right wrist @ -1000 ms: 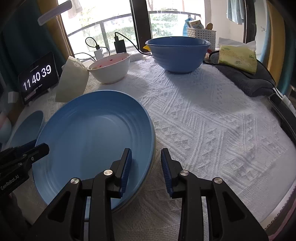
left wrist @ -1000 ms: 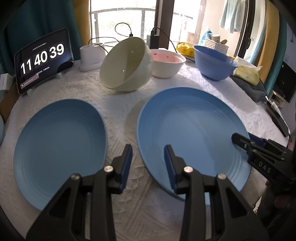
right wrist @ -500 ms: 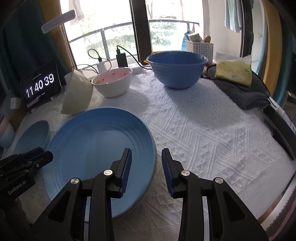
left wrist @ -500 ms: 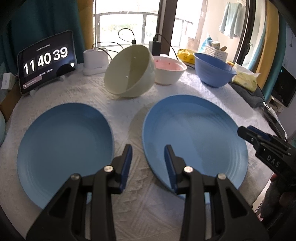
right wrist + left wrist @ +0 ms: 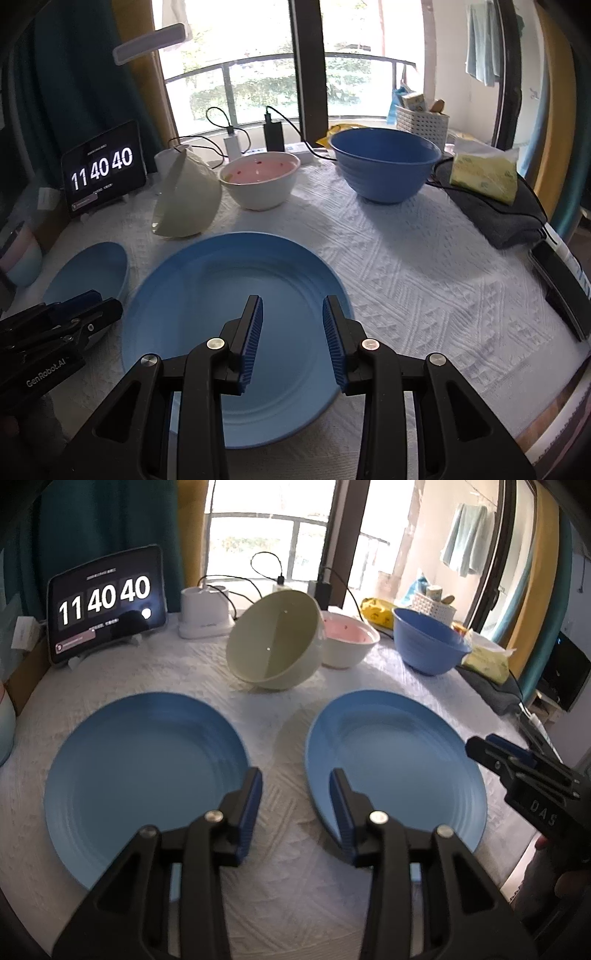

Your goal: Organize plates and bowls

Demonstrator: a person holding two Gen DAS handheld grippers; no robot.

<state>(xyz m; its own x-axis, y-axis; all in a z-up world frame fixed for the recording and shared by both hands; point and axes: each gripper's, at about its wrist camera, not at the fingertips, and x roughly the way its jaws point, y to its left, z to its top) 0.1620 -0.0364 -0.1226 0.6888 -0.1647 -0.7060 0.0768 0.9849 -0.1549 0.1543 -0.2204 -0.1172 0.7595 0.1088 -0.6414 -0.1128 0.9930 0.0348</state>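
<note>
Two blue plates lie on the white cloth: the left plate (image 5: 144, 771) and the right plate (image 5: 391, 768), which fills the right wrist view (image 5: 236, 332). A cream bowl (image 5: 275, 640) lies tipped on its side behind them, next to a white bowl with a pink inside (image 5: 347, 642) and a large blue bowl (image 5: 428, 646). My left gripper (image 5: 295, 805) is open and empty above the gap between the plates. My right gripper (image 5: 292, 334) is open and empty above the right plate's near right part.
A tablet clock (image 5: 105, 602) and a white charger base (image 5: 203, 614) stand at the back left. A grey cloth with a yellow pack (image 5: 484, 177) lies at the right. A phone (image 5: 561, 288) lies at the table's right edge. A pale bowl (image 5: 22, 254) sits far left.
Both grippers have risen and drawn back from the plates. The right gripper has shifted from the right plate's edge to over the plate. Both stay open.
</note>
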